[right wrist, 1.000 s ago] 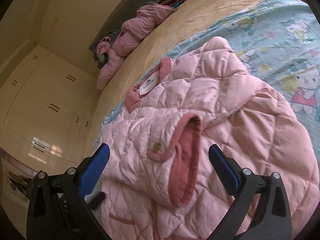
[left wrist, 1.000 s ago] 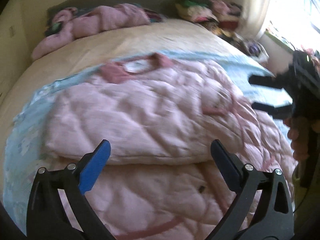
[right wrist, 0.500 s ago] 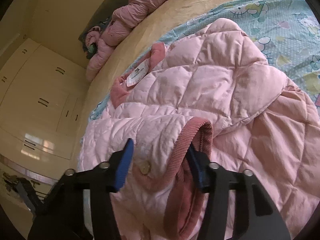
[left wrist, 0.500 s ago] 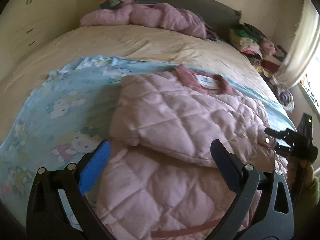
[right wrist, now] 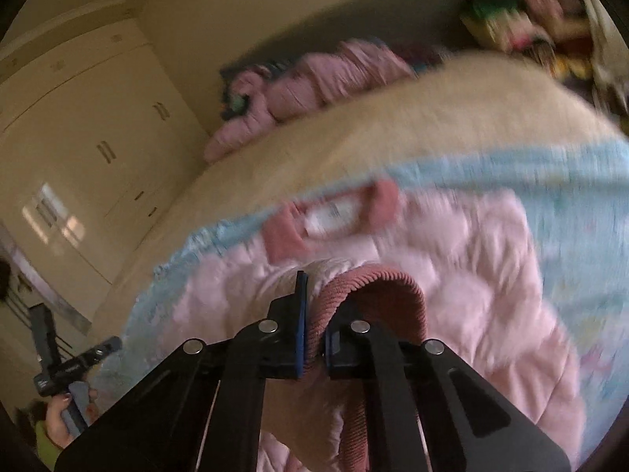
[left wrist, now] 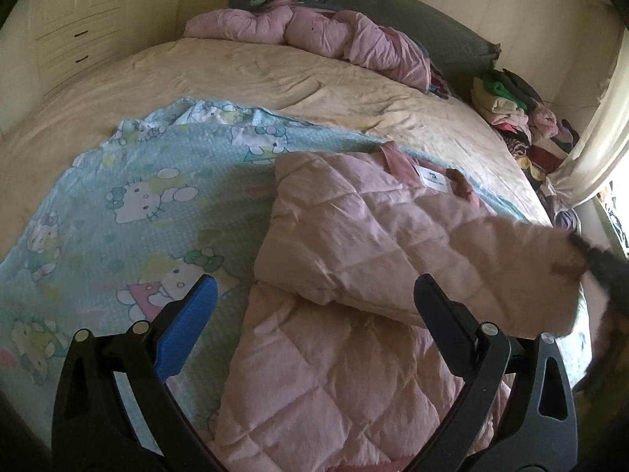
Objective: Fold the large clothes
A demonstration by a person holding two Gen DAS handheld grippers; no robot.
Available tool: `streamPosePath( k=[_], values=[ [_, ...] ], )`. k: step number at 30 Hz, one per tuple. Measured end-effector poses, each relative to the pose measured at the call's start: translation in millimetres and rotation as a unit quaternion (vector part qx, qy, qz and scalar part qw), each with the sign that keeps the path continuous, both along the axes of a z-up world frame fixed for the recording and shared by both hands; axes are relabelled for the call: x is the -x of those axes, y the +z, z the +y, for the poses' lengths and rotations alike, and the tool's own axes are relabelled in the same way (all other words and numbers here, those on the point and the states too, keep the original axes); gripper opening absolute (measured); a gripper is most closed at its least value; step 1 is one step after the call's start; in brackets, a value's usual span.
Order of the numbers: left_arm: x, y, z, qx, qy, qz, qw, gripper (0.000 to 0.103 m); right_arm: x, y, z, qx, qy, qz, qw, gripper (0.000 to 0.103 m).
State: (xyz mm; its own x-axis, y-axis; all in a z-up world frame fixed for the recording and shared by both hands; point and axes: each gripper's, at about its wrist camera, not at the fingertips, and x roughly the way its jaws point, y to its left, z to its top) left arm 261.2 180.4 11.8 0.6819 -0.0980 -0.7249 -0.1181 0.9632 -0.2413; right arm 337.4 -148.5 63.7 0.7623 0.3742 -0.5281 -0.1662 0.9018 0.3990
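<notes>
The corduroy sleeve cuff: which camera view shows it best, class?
Right wrist view: the cuff fills the centre, pinched between the right tongs. The left wrist view shows it only as a blur at the lifted sleeve's end.

Right gripper motion-blurred at frame edge

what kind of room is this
Most likely a home bedroom: a wide bed with a dark headboard, built-in wardrobes along the wall, and clothes heaped beside it.

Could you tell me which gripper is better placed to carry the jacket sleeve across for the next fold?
Right. The right gripper is already shut on the sleeve cuff of the pink jacket, while the left gripper hovers open, holding nothing.
</notes>
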Motion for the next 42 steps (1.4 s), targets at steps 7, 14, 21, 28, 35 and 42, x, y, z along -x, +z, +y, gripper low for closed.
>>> streamPosePath(
  k=[7, 14, 21, 28, 35, 42],
  values=[
    [-26.9, 2.4, -1.3, 0.021, 0.002, -0.009, 0.9997, 0.093, -23.0, 48.4, 6.9, 0.054, 0.009, -0.054, 0.997, 0.005],
    [-58.2, -3.2, -12.1, 0.053, -0.017, -0.013, 0.9984, 0.093, -47.2, 38.3, -2.7, 0.064, -0.016, -0.039, 0.997, 0.005],
    [-86.0, -22.5, -32.5, 0.042, -0.04, 0.013, 0.9982, 0.083, -61.3, 10.7, -14.0, 0.066, -0.036, -0.001, 0.997, 0.005],
    [-101.9, -57.5, -50.5, -0.001, -0.063, 0.063, 0.996, 0.05, -68.1, -11.5, -10.6, 0.083, -0.037, 0.023, 0.996, 0.005],
    [-103.2, -83.7, -57.8, -0.041, -0.066, 0.084, 0.9934, 0.05, -70.2, -28.7, -10.4, 0.08, -0.032, 0.058, 0.995, 0.015],
    [-105.0, -88.3, -54.8, -0.03, -0.064, 0.089, 0.9935, 0.051, -51.1, -25.2, -23.0, 0.065, -0.067, 0.061, 0.994, 0.036]
  ],
)
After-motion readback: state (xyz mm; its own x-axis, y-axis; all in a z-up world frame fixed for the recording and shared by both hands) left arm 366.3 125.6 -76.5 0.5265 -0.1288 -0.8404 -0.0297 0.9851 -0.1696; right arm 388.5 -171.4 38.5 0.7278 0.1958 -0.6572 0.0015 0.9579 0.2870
